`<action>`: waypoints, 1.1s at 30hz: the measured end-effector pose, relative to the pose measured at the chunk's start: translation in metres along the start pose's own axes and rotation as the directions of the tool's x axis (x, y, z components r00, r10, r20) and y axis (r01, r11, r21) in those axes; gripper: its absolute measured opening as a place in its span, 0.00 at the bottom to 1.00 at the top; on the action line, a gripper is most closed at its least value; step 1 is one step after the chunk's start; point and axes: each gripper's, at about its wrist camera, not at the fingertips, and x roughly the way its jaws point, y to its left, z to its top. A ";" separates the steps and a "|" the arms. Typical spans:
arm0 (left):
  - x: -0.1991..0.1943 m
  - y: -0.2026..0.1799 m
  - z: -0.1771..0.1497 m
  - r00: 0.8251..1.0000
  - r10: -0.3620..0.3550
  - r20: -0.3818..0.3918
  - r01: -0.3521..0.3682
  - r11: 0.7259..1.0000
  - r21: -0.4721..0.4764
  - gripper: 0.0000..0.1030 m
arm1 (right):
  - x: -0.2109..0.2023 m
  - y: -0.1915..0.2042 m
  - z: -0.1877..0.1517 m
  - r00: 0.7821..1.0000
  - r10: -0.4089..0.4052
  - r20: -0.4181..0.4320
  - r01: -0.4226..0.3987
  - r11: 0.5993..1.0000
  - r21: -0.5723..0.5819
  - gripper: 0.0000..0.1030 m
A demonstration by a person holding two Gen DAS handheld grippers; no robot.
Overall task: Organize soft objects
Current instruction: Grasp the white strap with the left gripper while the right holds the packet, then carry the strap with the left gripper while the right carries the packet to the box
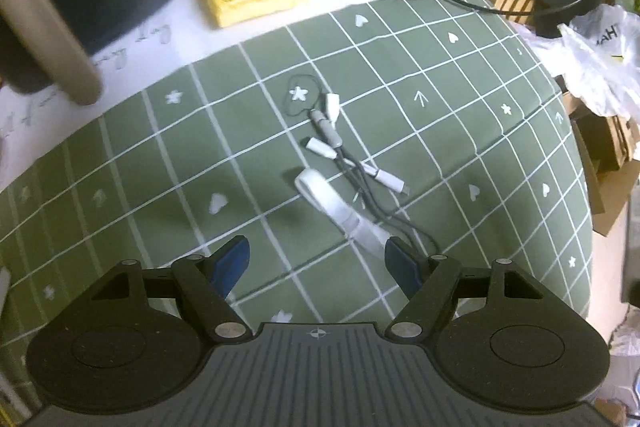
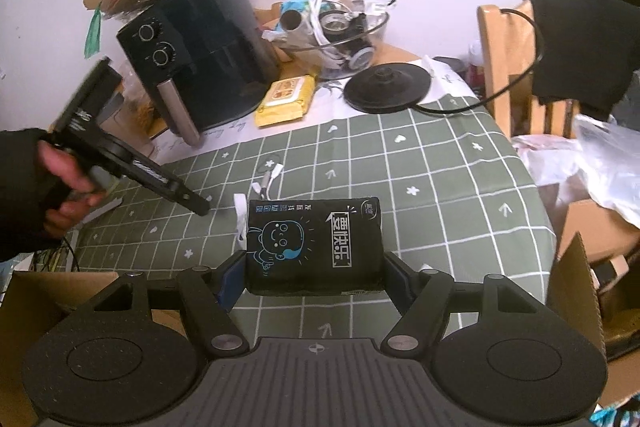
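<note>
Plainly, the right gripper [image 2: 314, 277] is clamped across the short sides of a black tissue pack [image 2: 314, 247], carried clear of the green checked tablecloth [image 2: 440, 167]. Pack looks light, squashy, film-wrapped, likely slick; a mid-body grip seems safest.

Left gripper [image 1: 318, 259]: jaws apart, nothing between them, pointed down at the cloth. Just ahead of its right finger lies a limp white strap [image 1: 336, 205] tangled with thin adapter cables [image 1: 360, 171]. Floppy; best pinched at the strap's middle.
</note>
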 end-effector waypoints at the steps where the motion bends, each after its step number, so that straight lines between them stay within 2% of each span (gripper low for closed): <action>1: 0.005 0.000 0.002 1.000 -0.006 -0.002 0.006 1.000 -0.004 0.72 | -0.001 -0.002 -0.001 1.000 -0.005 0.000 0.005 1.000 0.004 0.71; 6: 0.027 -0.006 0.007 1.000 -0.013 0.008 0.013 1.000 -0.003 0.70 | -0.008 -0.011 -0.007 0.999 -0.032 0.001 0.032 0.999 0.041 0.71; 8: 0.035 -0.008 0.007 1.000 -0.007 0.005 0.007 1.000 0.009 0.62 | -0.010 -0.014 -0.009 0.999 -0.042 0.000 0.042 0.998 0.051 0.71; 13: 0.043 -0.014 0.005 0.999 0.035 0.010 -0.035 0.996 0.079 0.53 | -0.013 -0.019 -0.011 0.998 -0.056 -0.001 0.056 0.996 0.066 0.71; 15: 0.041 -0.014 0.003 0.998 0.054 0.016 -0.056 0.994 0.098 0.46 | -0.014 -0.020 -0.011 0.998 -0.061 -0.001 0.061 0.996 0.070 0.71; 17: 0.040 -0.012 0.003 0.996 0.081 0.022 -0.083 0.991 0.106 0.29 | -0.014 -0.021 -0.012 0.998 -0.063 0.000 0.063 0.995 0.074 0.71; 20: 0.038 -0.007 0.002 0.993 0.113 0.025 -0.115 0.987 0.108 0.15 | -0.015 -0.020 -0.011 0.998 -0.060 0.003 0.060 0.996 0.073 0.71; 25: 0.036 0.000 0.001 0.992 0.126 0.001 -0.125 0.986 0.108 0.13 | -0.017 -0.017 -0.010 0.999 -0.053 0.006 0.053 0.997 0.060 0.71; 33: 0.006 0.014 -0.008 0.994 0.088 0.060 -0.092 0.994 0.060 0.13 | -0.022 -0.007 -0.005 0.999 -0.040 0.012 0.039 0.999 0.035 0.71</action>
